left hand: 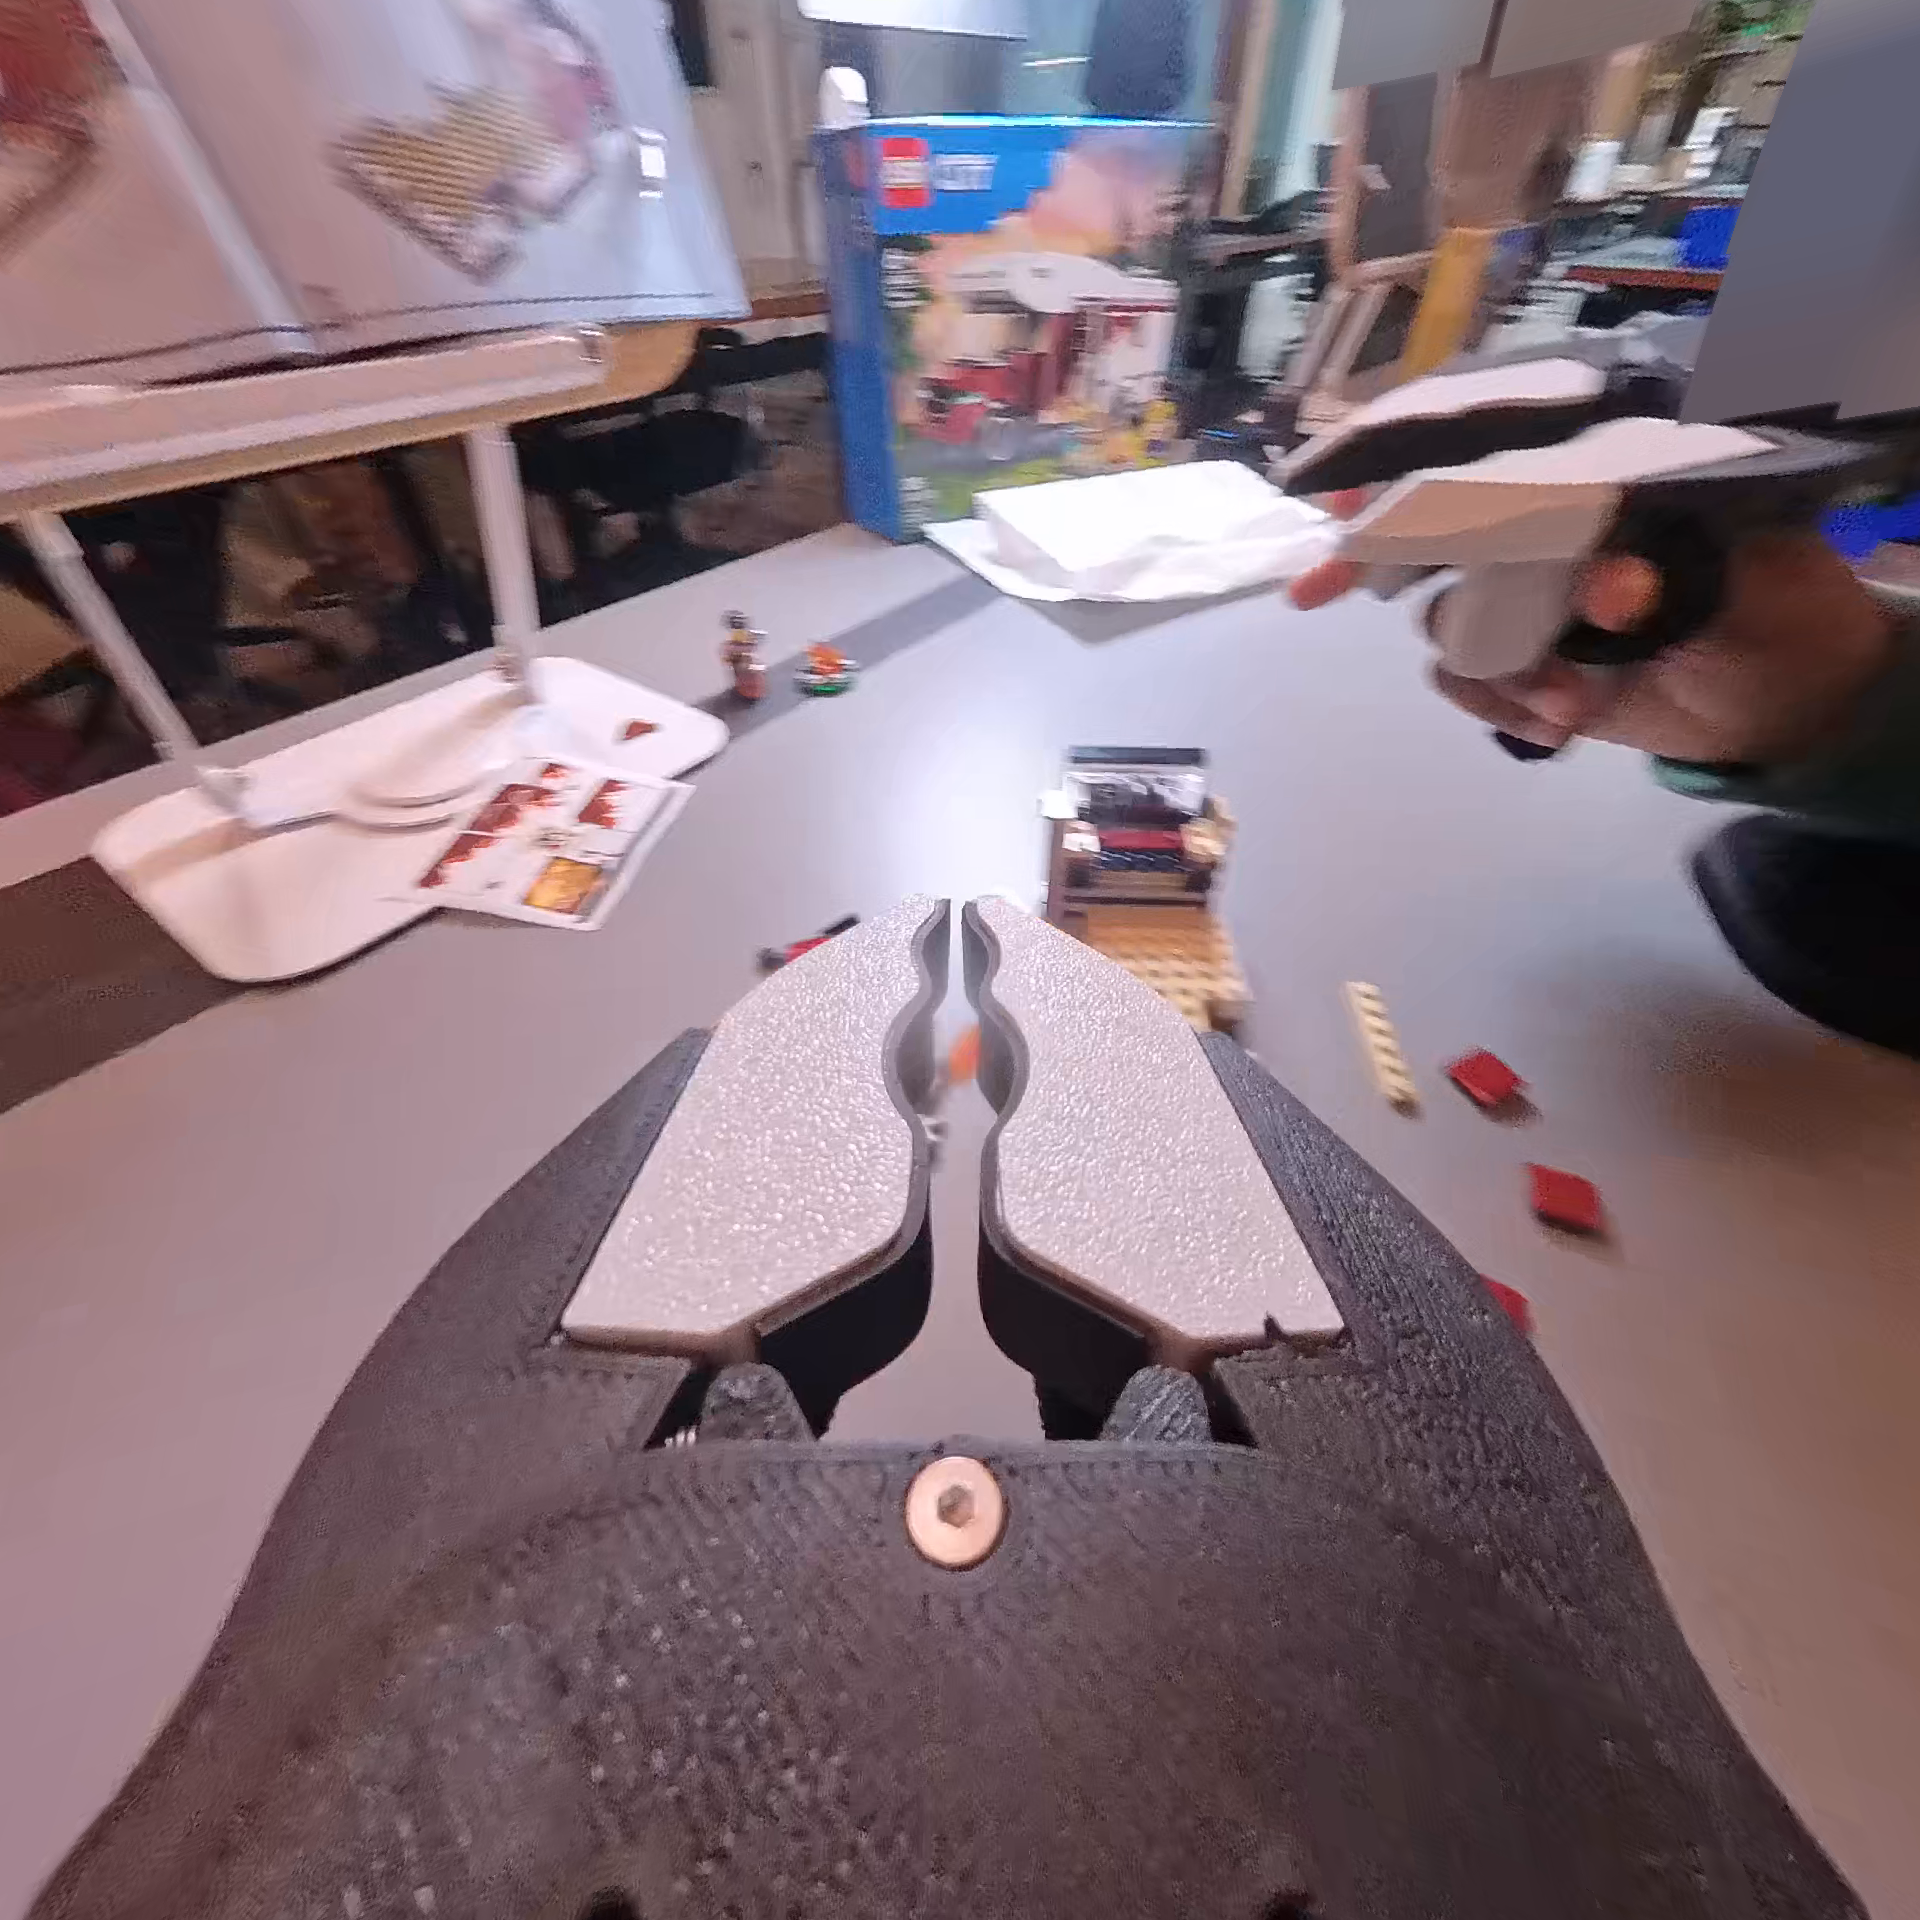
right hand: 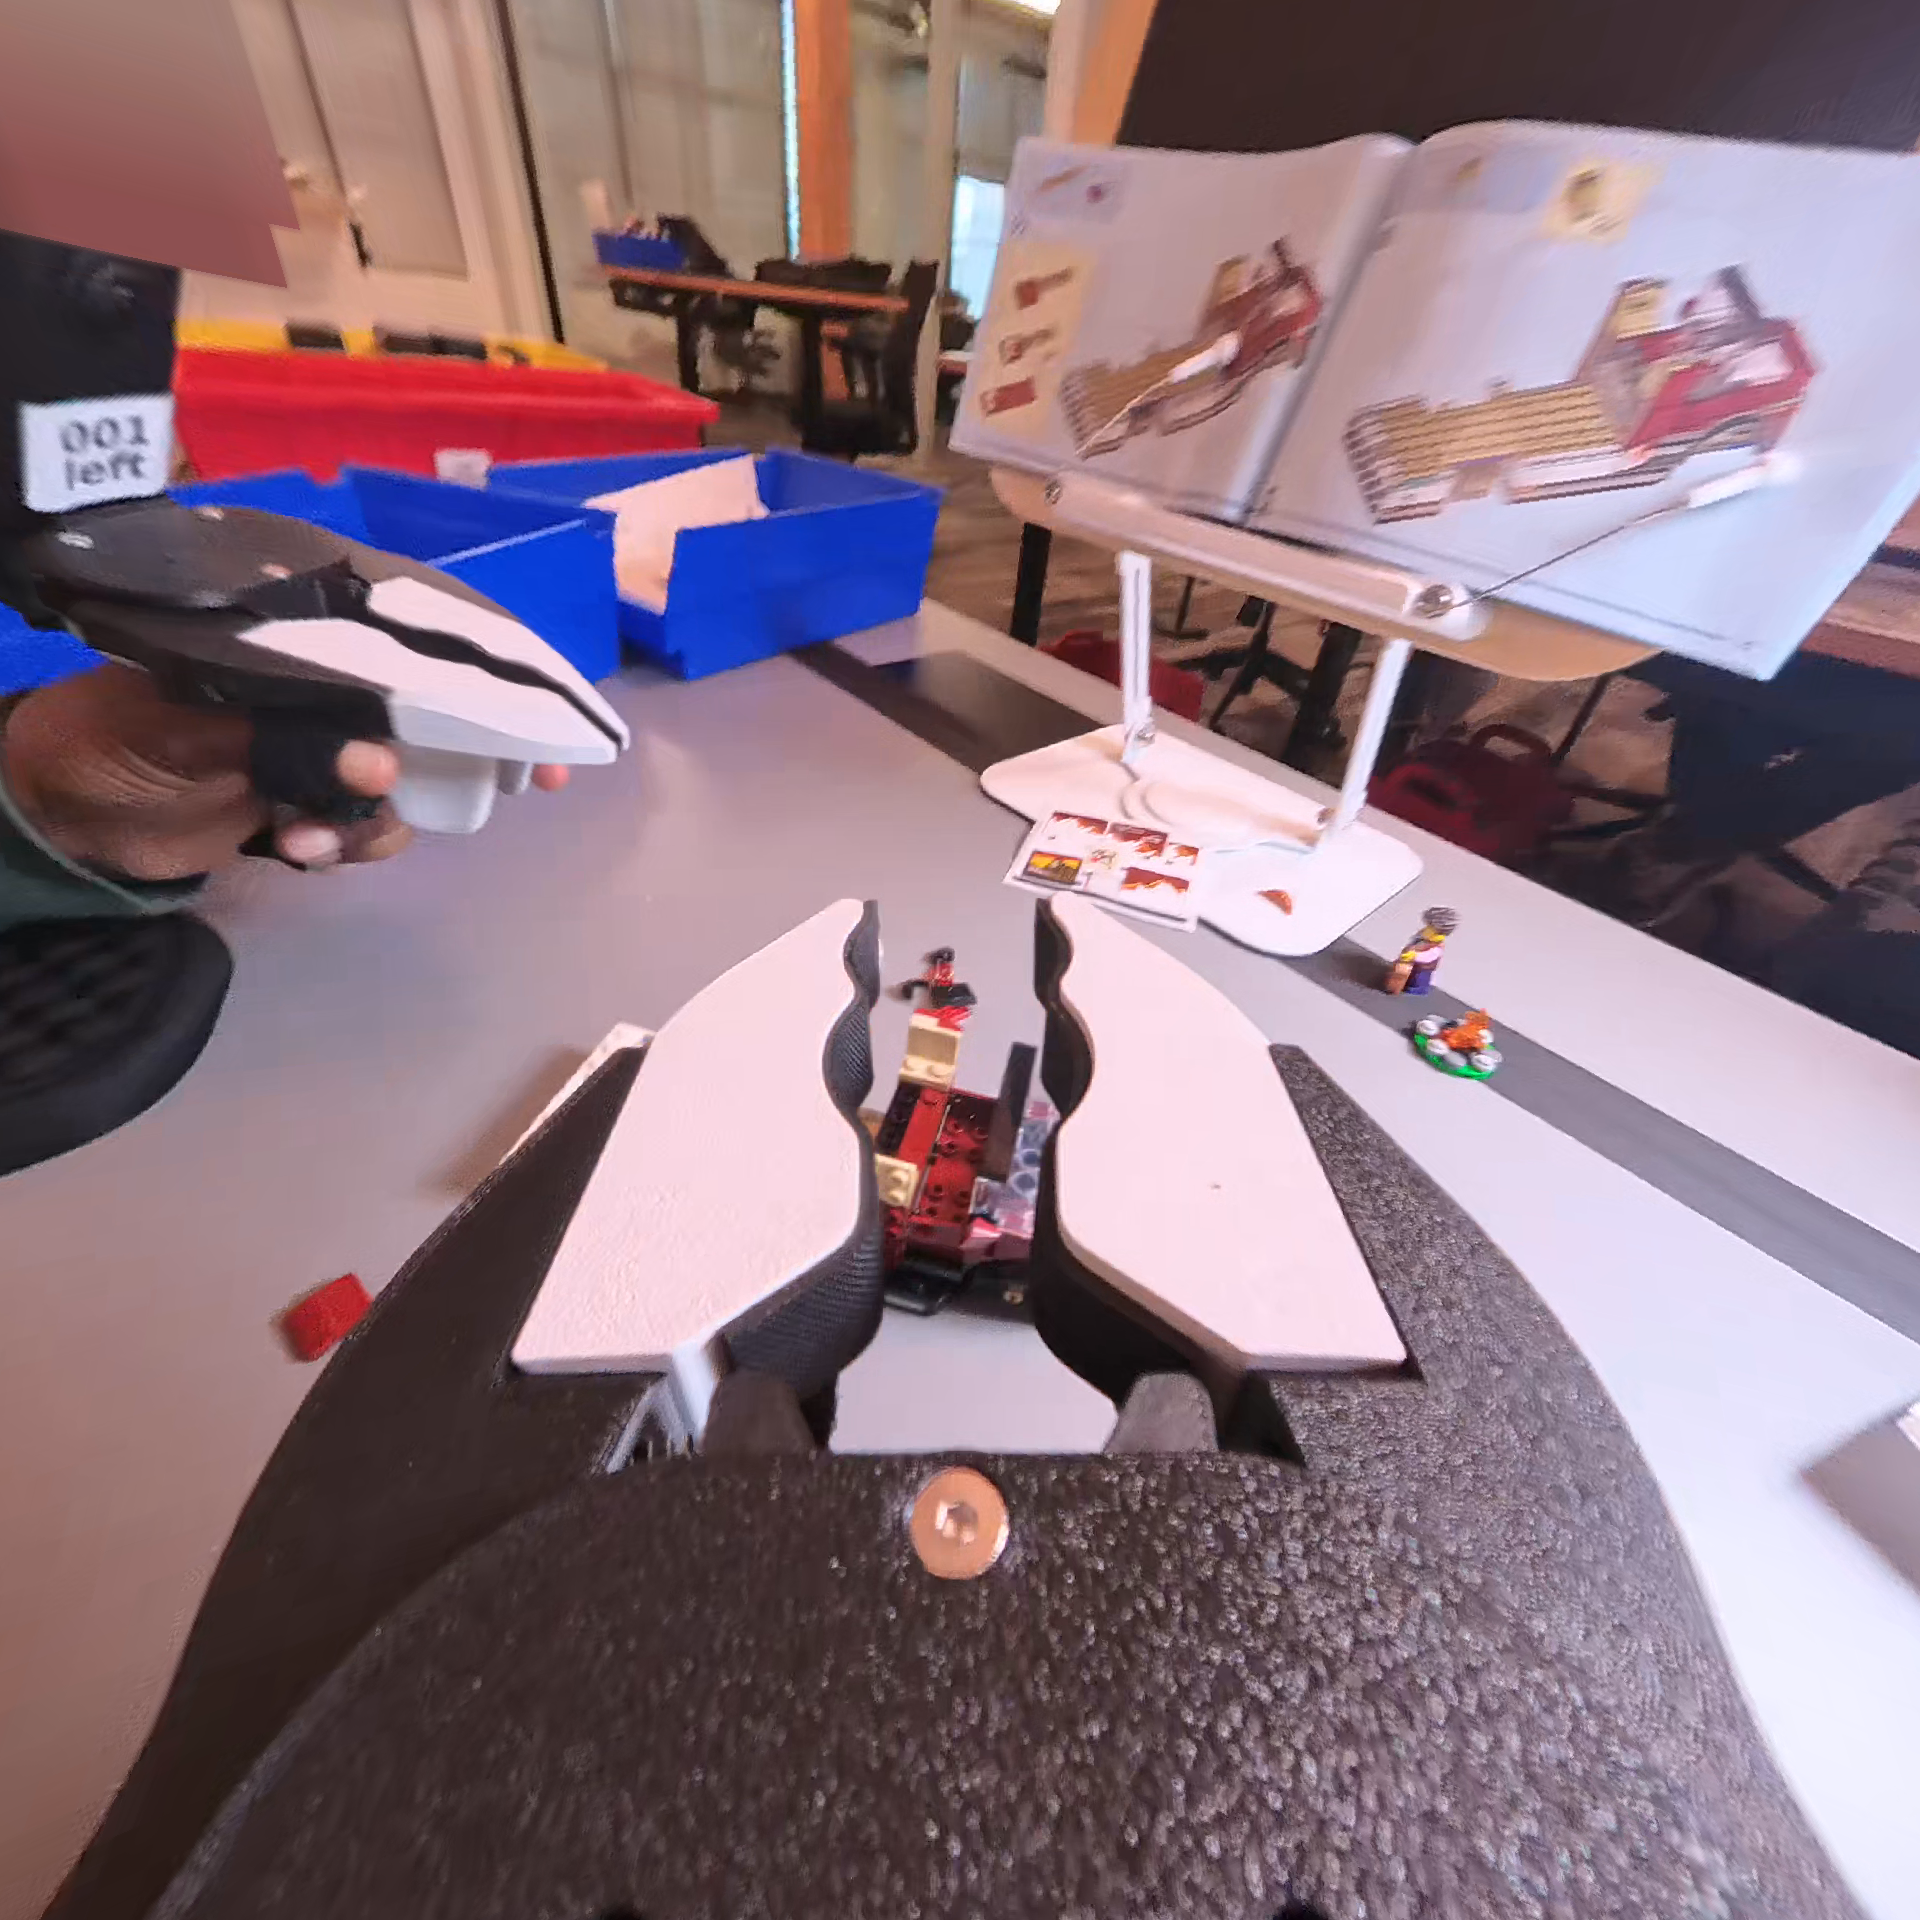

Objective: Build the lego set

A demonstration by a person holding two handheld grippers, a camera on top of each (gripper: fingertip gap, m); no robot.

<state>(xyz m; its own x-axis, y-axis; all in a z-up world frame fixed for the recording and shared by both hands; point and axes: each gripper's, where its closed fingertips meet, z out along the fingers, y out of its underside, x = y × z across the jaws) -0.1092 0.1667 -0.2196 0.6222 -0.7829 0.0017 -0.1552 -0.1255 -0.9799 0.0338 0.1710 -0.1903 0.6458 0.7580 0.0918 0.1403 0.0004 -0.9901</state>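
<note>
The part-built lego model [left hand: 1138, 852] of dark red and black bricks stands on a tan studded plate on the grey table. My left gripper [left hand: 956, 906] is shut and raised over the table in front of the model; a blurred orange bit shows through the gap between its fingers. It also shows in the right wrist view [right hand: 613, 732], held in a hand at the left. My right gripper [right hand: 951, 914] is open and hovers right over the model [right hand: 940, 1153], which shows between its fingers. It appears in the left wrist view [left hand: 1314, 504] at the upper right.
Loose red pieces [left hand: 1486, 1075] and a tan strip [left hand: 1382, 1044] lie right of the model. A small black-and-red piece [right hand: 940, 982], sticker sheet [right hand: 1117, 868], booklet on a white stand [right hand: 1455, 364], minifigure [right hand: 1418, 951], campfire [right hand: 1460, 1039], blue bins [right hand: 727, 551], set box [left hand: 1018, 312] and white bag [left hand: 1132, 530] surround it. My hands' fingertips stand some 15 centimeters from each other.
</note>
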